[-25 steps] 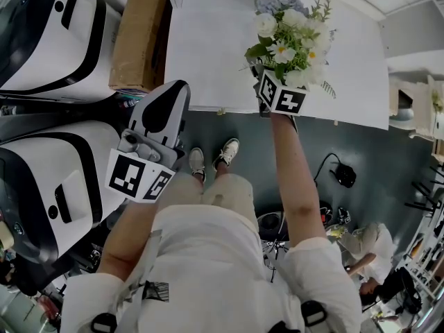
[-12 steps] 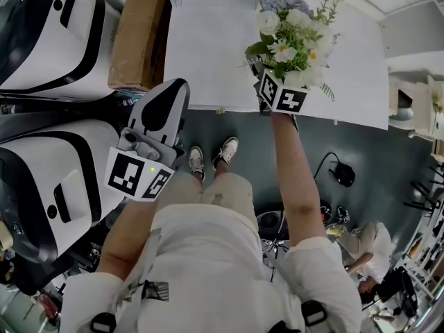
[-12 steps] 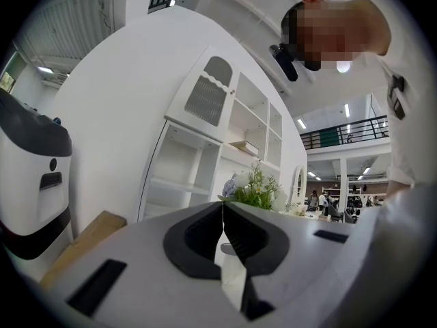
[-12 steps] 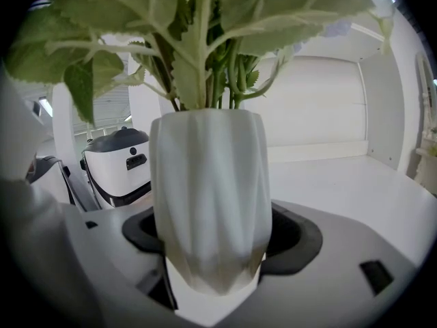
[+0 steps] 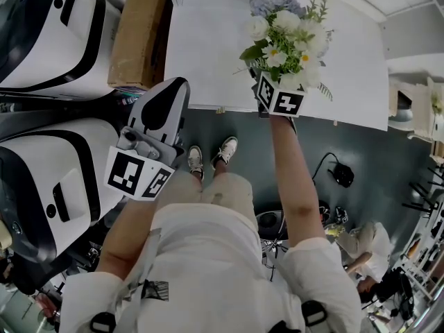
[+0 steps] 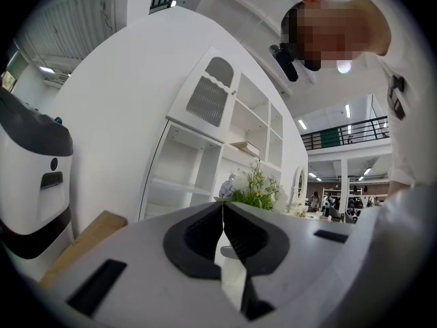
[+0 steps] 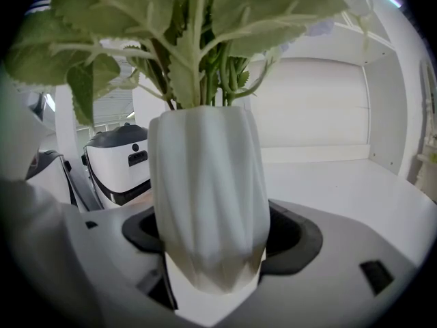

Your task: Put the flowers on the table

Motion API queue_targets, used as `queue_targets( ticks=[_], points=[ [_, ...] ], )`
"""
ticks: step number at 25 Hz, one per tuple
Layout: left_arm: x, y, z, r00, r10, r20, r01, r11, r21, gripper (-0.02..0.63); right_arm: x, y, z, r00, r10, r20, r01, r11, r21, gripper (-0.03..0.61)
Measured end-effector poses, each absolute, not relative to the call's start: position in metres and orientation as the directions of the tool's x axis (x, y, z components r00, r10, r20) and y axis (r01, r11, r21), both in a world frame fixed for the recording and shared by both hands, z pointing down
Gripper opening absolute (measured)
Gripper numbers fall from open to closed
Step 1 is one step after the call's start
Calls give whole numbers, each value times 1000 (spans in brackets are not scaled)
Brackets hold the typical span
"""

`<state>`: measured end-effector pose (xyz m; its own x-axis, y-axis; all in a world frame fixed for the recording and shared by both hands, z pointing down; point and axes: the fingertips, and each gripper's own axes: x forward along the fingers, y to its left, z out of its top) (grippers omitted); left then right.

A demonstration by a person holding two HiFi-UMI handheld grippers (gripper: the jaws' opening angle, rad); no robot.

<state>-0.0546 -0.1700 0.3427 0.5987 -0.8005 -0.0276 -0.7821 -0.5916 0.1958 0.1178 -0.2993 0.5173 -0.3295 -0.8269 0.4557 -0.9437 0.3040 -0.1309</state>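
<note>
Head view: steeply down from above the person (image 5: 208, 255) onto the white table (image 5: 208, 61). Left gripper view: faces the table from well short of it. Right gripper view: over the table, close behind the flowers (image 5: 284, 33), shared by all three.

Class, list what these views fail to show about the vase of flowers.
- Whether the white ribbed vase touches the white table: in the right gripper view, the right gripper shut on it blocks what is underneath.
- Vase, head view: hidden under the white and blue flowers and the right gripper.
- Flower heads, right gripper view: cut off at top.
</note>
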Motion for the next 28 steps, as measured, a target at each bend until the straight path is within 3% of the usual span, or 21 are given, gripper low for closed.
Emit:
queue_targets(
  ticks=[28],
  points=[
    [-56,-167,341,608,-793,-27,-774,-600,201,15,121,-290,518,-305,-836,457,-952,281,-122,380]
  ],
)
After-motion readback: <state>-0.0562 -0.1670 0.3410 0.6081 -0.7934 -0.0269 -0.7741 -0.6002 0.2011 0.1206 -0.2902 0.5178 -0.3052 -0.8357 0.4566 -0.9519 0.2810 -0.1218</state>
